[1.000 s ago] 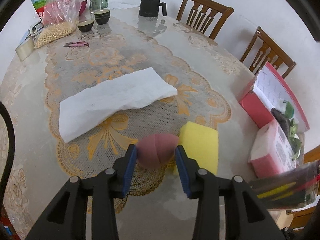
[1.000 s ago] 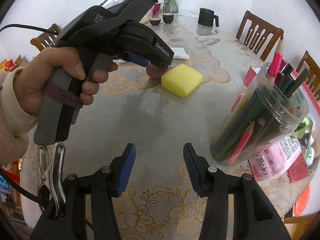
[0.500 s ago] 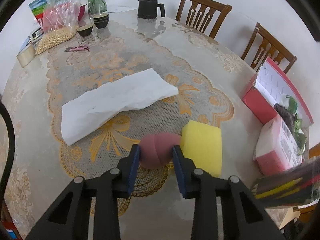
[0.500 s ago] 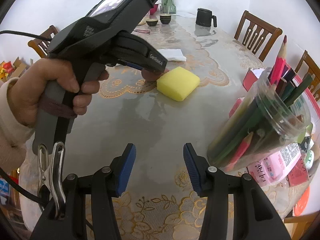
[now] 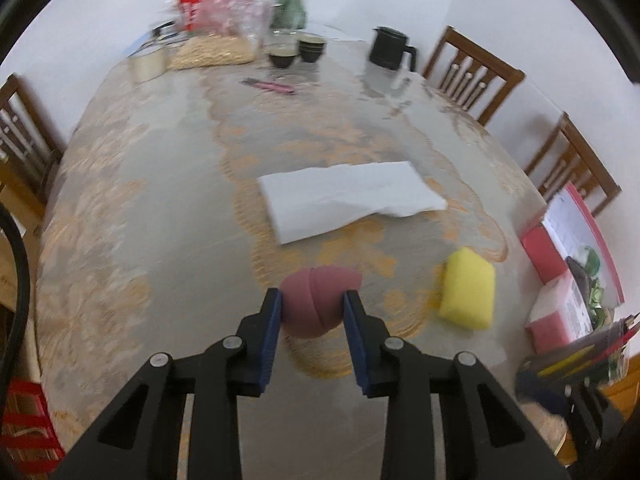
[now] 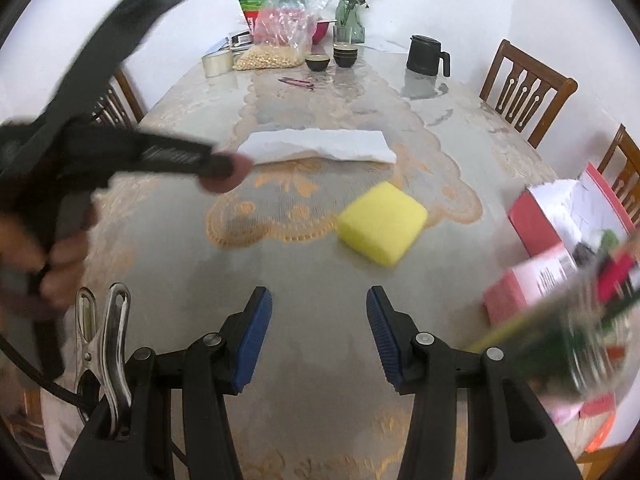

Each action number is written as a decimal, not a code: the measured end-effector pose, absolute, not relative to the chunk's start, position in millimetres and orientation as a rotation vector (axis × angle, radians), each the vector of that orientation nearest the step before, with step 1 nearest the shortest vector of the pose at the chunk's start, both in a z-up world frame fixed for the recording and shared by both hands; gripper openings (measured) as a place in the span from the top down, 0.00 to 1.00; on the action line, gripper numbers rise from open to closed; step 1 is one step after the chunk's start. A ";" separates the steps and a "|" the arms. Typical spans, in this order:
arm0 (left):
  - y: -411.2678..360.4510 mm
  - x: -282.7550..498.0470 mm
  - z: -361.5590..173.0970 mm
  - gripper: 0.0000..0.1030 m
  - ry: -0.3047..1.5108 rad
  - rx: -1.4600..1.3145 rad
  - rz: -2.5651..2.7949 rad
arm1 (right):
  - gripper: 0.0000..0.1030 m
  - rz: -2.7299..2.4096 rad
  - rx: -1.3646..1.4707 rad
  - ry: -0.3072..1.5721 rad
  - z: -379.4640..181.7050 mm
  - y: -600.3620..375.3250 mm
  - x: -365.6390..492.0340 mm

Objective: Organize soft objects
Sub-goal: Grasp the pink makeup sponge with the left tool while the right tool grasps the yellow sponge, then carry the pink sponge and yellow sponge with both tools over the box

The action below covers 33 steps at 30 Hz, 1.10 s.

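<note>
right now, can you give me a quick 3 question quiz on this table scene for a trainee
1. True or false: the left gripper is shut on the pink sponge ball.
2. Multiple choice: where does the yellow sponge lie relative to the white tissue in the right wrist view? A) on top of it B) nearer the camera, apart from it C) underneath it
3. Fill in: the right gripper is ____, with nothing between its pads.

Key: 1 true; 2 B; 3 open
</note>
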<state>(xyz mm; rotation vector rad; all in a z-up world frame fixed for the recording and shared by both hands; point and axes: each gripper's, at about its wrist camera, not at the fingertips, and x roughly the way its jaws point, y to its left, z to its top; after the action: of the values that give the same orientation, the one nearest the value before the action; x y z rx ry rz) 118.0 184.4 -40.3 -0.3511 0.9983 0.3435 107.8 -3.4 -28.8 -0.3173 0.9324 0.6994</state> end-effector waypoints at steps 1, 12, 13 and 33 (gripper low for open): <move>187.9 112.8 -41.4 0.69 1.002 -0.359 0.357 | 0.51 0.694 -0.314 0.935 -29.7 0.6 110.9; 202.1 84.4 -45.8 0.69 1.006 -0.406 0.406 | 0.51 0.562 -0.319 0.922 -47.0 33.1 154.0; 201.8 83.9 -46.1 0.69 1.007 -0.401 0.409 | 0.51 0.548 -0.309 0.931 -49.6 34.5 159.2; 201.5 65.8 -44.7 0.68 1.000 -0.432 0.426 | 0.71 0.384 -0.350 0.943 -67.5 46.5 187.4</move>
<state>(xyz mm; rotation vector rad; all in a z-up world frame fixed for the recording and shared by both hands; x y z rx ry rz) 65.8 201.5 -44.7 -0.4319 0.9999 0.4257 187.4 46.5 -67.5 -0.3496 0.9433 0.3836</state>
